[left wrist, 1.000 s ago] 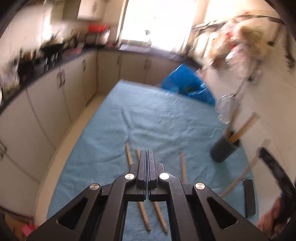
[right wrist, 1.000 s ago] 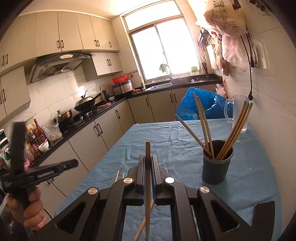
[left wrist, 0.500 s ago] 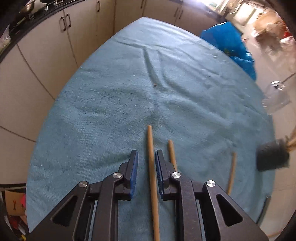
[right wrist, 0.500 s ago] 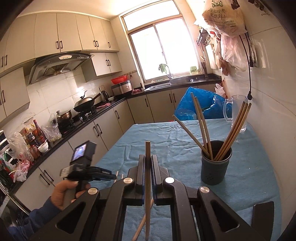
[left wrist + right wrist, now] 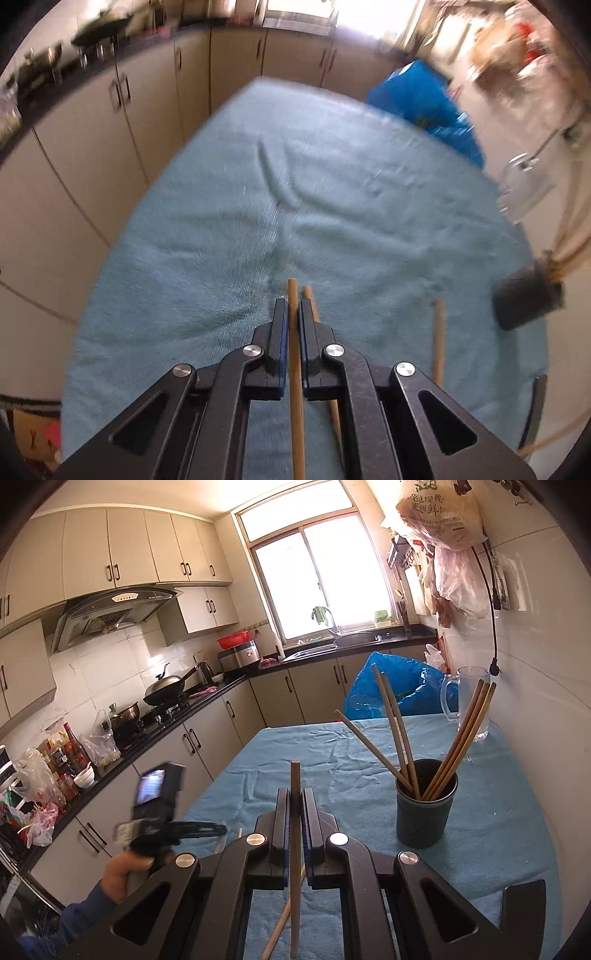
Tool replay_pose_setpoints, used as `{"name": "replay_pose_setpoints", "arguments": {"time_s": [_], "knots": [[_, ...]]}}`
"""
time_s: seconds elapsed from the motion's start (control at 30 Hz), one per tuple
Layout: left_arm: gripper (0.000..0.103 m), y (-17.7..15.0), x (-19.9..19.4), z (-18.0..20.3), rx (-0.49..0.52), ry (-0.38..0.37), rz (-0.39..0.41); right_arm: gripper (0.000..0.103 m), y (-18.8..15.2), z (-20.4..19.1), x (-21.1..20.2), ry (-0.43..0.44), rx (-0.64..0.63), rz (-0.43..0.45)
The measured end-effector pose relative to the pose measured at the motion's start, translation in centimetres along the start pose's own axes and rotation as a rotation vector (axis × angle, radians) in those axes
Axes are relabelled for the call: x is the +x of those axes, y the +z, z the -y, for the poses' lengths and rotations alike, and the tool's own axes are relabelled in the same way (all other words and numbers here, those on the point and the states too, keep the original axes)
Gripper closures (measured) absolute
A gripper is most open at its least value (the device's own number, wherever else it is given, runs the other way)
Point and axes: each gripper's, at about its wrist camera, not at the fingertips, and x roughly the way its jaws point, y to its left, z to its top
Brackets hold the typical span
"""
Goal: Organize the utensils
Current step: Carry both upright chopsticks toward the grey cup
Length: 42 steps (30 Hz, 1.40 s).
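Since a second ago, left tongs [image 5: 291, 317] have dropped and clenched a chopstick [image 5: 295, 369] off the tabletop [image 5: 184, 258], while right tongs [image 5: 294, 805] grip another [image 5: 294, 834], both bound for the holder [image 5: 424, 812].

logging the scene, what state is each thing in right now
left tool: shut on a chopstick
right tool: shut on a chopstick
holder: upright, chopsticks inside
loose chopsticks: flat on the cloth
glass mug: upright, looks empty
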Motion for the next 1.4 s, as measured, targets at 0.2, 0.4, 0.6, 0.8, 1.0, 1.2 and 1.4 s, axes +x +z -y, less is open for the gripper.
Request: {"name": "replay_pose_setpoints", "arguments": {"time_s": [0.2,0.4,0.6,0.8,1.0,1.2,1.4], "knots": [[0.098,-1.2,-7.3,0.8,0.023,-0.105,0.195,0.097,-0.1,-0.6,-0.6,0.012,-0.005,0.015],[0.098,-2.2,-11.7,0.8,0.037,-0.085,0.291,0.097,0.1,-0.8,-1.3,0.014,-0.012,0.034],[0.098,-3.3,-14.7,2.3,0.107,-0.1,0.381,0.097,0.3,-1.0,-1.8,0.011,-0.017,0.048],[0.098,-3.9,-15.7,3.0,0.135,-0.101,0.396,0.097,0.2,-1.0,-1.8,0.016,-0.015,0.048],[0.098,-4.5,-16.5,3.5,0.154,-0.119,0.41,0.097,0.2,-0.9,-1.9,0.014,-0.014,0.058],[0.098,-4.6,-17.0,3.7,0.152,-0.119,0.413,0.097,0.2,-0.8,-2.2,0.012,-0.01,0.062],[0.098,-4.4,-17.8,4.3,0.17,-0.116,0.425,0.097,0.3,-0.6,-2.8,0.013,-0.008,0.074]]}}
